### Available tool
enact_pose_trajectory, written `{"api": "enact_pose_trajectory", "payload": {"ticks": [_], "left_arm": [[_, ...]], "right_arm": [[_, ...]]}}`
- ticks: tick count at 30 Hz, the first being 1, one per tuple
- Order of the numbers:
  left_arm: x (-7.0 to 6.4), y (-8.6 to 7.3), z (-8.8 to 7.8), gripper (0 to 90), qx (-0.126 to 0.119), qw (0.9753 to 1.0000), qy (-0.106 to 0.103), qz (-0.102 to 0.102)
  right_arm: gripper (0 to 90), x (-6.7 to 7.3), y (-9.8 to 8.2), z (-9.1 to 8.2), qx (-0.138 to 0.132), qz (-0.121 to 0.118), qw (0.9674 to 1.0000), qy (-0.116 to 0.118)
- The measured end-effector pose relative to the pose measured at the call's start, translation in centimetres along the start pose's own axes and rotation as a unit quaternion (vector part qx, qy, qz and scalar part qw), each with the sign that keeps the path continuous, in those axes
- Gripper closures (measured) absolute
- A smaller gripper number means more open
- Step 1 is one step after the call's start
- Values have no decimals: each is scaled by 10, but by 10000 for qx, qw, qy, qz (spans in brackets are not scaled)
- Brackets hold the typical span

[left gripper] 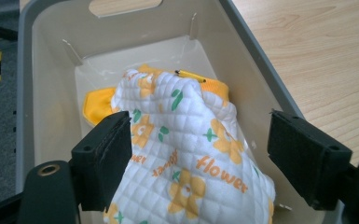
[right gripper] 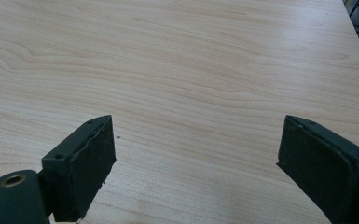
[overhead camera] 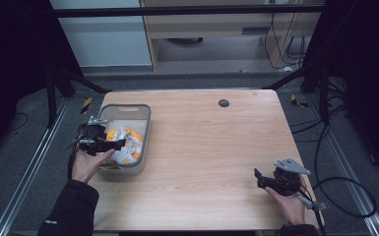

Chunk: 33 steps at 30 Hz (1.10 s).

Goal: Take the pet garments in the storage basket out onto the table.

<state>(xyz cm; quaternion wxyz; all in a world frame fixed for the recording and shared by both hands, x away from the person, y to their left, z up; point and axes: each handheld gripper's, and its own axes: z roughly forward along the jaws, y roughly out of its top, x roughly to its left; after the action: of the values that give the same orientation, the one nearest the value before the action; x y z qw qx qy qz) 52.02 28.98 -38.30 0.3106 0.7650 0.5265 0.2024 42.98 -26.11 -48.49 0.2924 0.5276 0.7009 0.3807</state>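
Note:
A grey plastic bin (overhead camera: 146, 129) stands at the table's left edge. Inside lies a quilted white cloth (left gripper: 186, 149) printed with orange flowers and the word "flower", over an orange lining (left gripper: 98, 103). My left gripper (overhead camera: 118, 143) hangs over the bin's near end, open, its jaws wide on either side of the cloth (overhead camera: 124, 142) without clamping it. My right gripper (overhead camera: 259, 178) is near the table's front right corner, open, with bare wood between its jaws in the right gripper view.
The wooden table (overhead camera: 211, 147) has a small dark round cap (overhead camera: 223, 103) near its far edge. Cables (overhead camera: 344, 191) trail on the floor to the right. Black frame legs and shelving stand behind the table.

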Motion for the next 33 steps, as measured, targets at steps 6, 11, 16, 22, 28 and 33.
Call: {"api": "enact_pose_trajectory", "payload": {"ticks": [6, 11, 16, 22, 28, 33], "left_arm": [[-1, -1, 6, 221, 148, 9999, -37, -11], [-3, -3, 12, 224, 276, 9996, -48, 36], [-4, -4, 15, 226, 383, 9992, -50, 33], [-4, -5, 21, 240, 534, 9986, -47, -8], [-3, -7, 28, 261, 742, 9972, -66, -41], [-4, -7, 31, 284, 829, 9965, -68, -41]], "right_arm": [[107, -1, 0, 0, 8, -12, 10000, -9], [106, 0, 0, 1, 38, -11, 10000, 4], [103, -1, -1, 1, 64, -12, 10000, 17], [103, 0, -1, 2, 85, -14, 10000, 35], [101, -1, -1, 3, 93, -46, 9999, 50], [101, -1, -1, 2, 113, -19, 9999, 85]]}}
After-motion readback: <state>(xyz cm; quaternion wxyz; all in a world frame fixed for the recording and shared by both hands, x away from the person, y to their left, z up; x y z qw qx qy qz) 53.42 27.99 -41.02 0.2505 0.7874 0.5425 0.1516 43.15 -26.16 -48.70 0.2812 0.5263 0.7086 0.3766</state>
